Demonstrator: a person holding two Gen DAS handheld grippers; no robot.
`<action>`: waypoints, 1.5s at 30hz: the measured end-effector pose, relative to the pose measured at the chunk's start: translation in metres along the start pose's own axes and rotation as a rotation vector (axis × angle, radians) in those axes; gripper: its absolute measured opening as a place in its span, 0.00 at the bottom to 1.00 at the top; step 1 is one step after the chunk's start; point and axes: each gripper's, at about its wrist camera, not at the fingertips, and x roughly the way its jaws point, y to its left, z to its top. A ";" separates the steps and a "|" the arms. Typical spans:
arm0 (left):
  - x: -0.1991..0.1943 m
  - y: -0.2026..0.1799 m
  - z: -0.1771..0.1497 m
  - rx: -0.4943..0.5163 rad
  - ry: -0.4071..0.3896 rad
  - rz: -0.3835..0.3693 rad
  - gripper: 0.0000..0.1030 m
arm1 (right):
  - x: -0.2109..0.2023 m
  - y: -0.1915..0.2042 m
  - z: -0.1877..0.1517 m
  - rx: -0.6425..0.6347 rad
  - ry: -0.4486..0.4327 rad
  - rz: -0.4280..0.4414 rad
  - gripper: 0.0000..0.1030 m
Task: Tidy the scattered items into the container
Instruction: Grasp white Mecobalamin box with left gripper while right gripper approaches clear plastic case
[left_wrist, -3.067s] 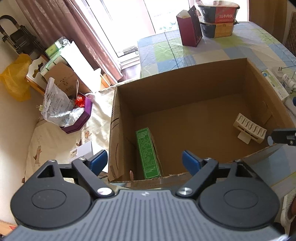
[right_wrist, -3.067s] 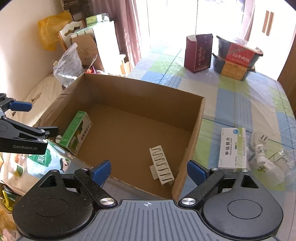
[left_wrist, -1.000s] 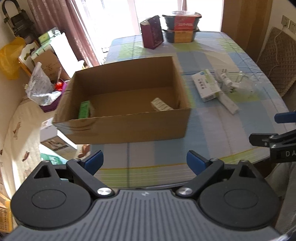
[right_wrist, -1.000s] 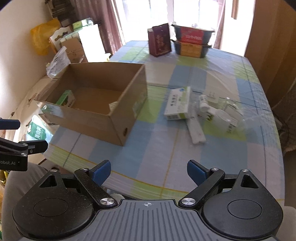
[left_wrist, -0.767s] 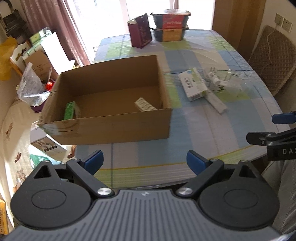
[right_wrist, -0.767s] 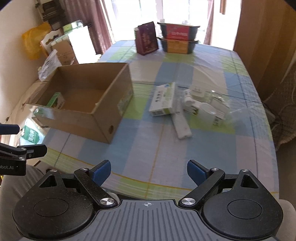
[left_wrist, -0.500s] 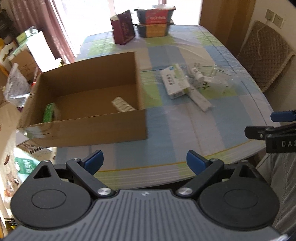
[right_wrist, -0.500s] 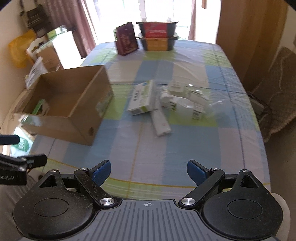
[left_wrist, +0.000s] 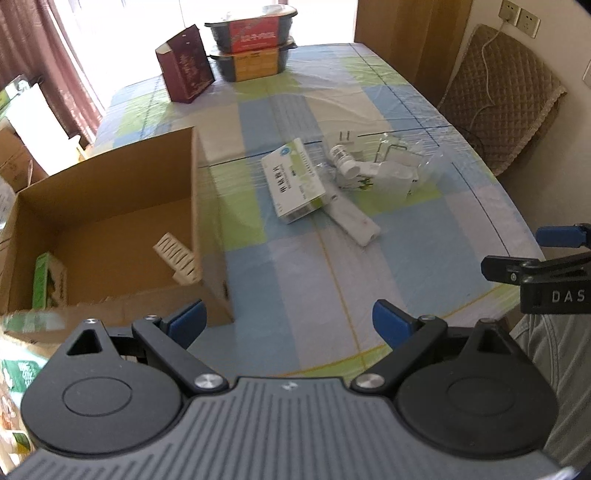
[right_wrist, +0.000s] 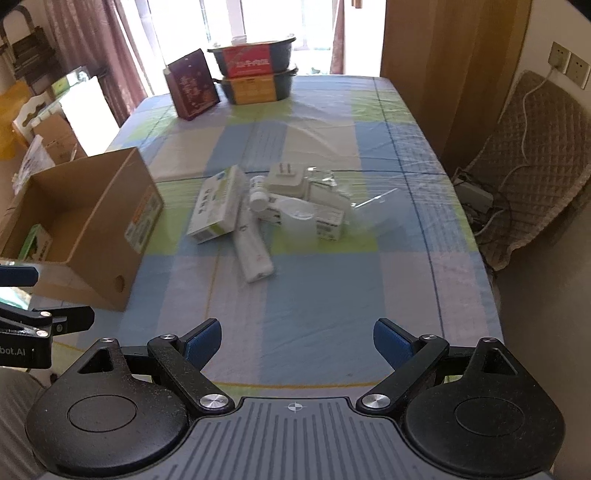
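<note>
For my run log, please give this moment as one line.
left gripper: open, empty | right gripper: open, empty | cardboard box: green box, white rack inside | pile: on table

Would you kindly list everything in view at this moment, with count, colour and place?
cardboard box: 1, brown, open, table's left side
green carton: 1, green, inside the box, left wall
ridged white piece: 1, cream, inside the box, right wall
medicine box: 1, white and green, table middle
long white pack: 1, white, beside the medicine box
small bottle: 1, white, lying in the pile
white plug: 1, white, back of the pile
clear plastic packaging: some, transparent, right of the pile
maroon box: 1, dark red, far end
stacked food tubs: 2, dark with red and yellow labels, far end
chair: 1, brown quilted cover, right of the table
left gripper: jaws open, empty
right gripper: jaws open, empty
</note>
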 end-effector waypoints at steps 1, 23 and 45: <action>0.003 -0.002 0.003 0.004 0.002 -0.003 0.92 | 0.003 -0.003 0.002 0.002 0.001 -0.001 0.92; 0.133 -0.008 0.097 0.023 0.115 0.043 0.92 | 0.114 -0.096 0.063 0.189 -0.022 -0.012 0.92; 0.239 0.010 0.141 -0.074 0.168 -0.016 0.75 | 0.153 -0.163 0.078 0.476 -0.030 0.032 0.92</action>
